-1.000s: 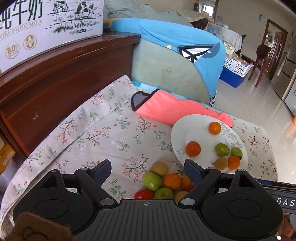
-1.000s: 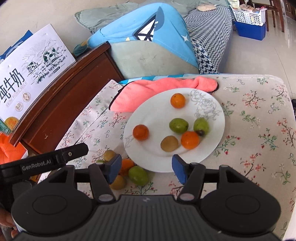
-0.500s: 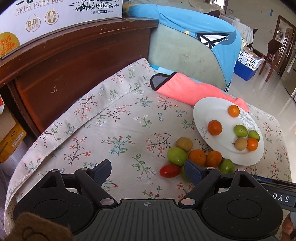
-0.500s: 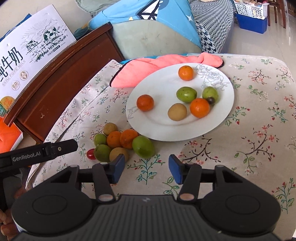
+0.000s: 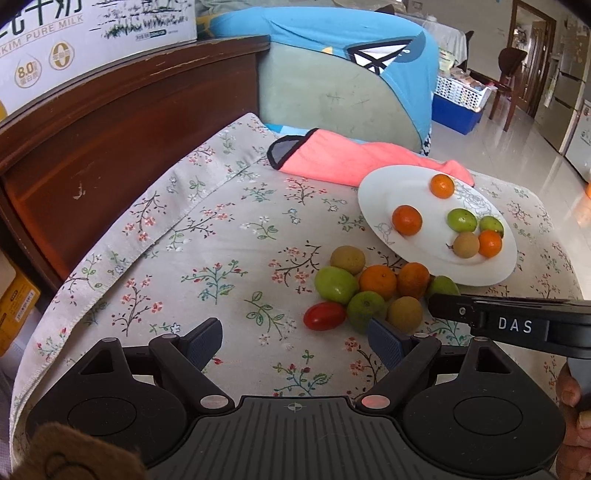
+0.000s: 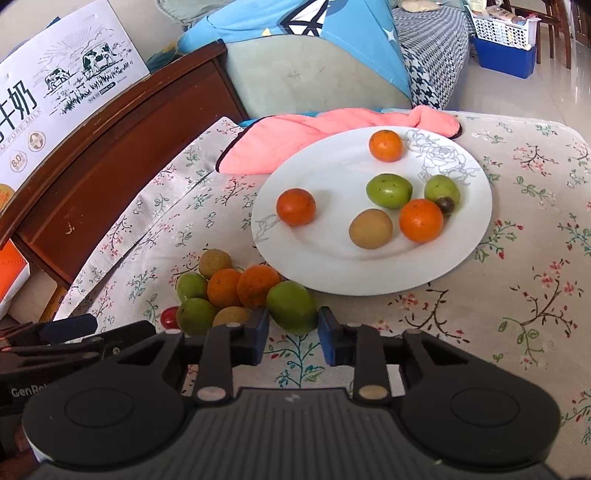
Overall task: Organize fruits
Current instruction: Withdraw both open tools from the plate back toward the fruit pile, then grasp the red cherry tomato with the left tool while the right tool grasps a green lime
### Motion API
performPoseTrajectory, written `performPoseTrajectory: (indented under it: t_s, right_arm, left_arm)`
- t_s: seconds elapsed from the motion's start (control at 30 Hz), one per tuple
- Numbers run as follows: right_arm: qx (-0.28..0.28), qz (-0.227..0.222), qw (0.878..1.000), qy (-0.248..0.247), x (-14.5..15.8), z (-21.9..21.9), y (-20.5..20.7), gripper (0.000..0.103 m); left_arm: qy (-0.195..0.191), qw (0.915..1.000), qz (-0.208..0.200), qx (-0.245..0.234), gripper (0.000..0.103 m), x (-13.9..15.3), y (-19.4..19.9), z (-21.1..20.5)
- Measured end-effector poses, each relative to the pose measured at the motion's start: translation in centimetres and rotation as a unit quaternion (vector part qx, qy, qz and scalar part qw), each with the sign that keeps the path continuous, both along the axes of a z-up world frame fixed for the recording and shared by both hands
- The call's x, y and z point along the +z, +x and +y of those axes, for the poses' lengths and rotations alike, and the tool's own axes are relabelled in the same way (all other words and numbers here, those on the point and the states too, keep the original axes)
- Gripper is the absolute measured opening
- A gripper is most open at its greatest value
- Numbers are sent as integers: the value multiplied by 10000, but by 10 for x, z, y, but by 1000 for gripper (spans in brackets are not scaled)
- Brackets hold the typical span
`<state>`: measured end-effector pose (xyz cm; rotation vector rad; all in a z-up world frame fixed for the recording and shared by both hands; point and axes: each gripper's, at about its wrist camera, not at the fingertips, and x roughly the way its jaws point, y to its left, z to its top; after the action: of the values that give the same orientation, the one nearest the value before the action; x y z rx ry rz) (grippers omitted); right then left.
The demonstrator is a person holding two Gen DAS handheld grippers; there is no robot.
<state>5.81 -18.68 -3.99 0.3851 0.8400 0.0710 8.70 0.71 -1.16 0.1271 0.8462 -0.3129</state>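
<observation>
Right gripper [image 6: 292,328] jaws narrowed around, not visibly clamped on, green fruit [image 6: 291,306] just off the plate [image 6: 369,273] near edge on the table, presumably for plating; left gripper [image 5: 295,338] jaws wide apart, idle.

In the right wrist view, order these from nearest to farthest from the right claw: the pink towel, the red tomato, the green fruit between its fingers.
From the right claw:
1. Green fruit, between the fingers.
2. Red tomato, lower left, off the plate.
3. Pink towel, behind the plate.

milk carton [image 5: 92,33] cropped, tomato [image 6: 169,316] half hidden
</observation>
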Motion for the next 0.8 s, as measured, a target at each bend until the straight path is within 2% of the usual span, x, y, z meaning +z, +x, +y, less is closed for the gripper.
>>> performPoseTrajectory:
  t_s: [0.4,0.57,0.7,0.8]
  right_arm:
    - [137,189,9996,152,5,-8,-12,27]
    - [44,196,9996,188,6,-11,-14,27]
    - [21,185,9996,197,7,-12,-15,27]
    - [5,190,9996,217,7,-12,-15,27]
  left_arm:
    - [476,9960,-532,-534,87,-13,0,-7]
    - [826,9885,-749,-1024,87,-21,-1,-13]
    - [843,9852,-749,-1292,84,-28,-1,-15]
    - [760,9825,-688,-1555,78,-31,-2,-19]
